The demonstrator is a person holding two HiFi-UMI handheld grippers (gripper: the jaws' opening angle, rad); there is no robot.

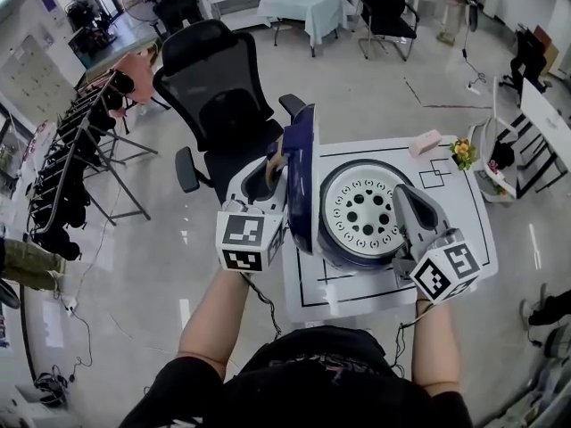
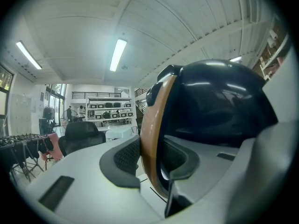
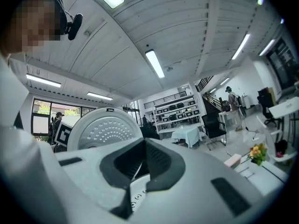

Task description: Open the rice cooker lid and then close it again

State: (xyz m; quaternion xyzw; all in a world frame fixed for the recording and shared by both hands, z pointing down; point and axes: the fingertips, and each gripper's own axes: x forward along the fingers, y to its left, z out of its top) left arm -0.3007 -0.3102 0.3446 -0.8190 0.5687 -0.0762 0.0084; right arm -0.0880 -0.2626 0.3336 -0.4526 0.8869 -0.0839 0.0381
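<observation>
two left gripper [image 2: 152, 158] jaws pinch the tan rim of the upright rice cooker lid [image 2: 219, 101], at nine o'clock on the cooker [image 1: 357, 255]. the right gripper [image 3: 140, 164], closed and empty, sits at three. best to follow the hinge arc down, gently.

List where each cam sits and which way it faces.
Head view: on the person's head, steeply down at the rice cooker on its table; forearms, left gripper and right gripper show.
Left gripper view: on the left gripper, along its fingers, shut on the open lid.
Right gripper view: on the right gripper, along its shut fingers at the lid's perforated underside.
Shared: both gripper views see the lid and shelving.
</observation>
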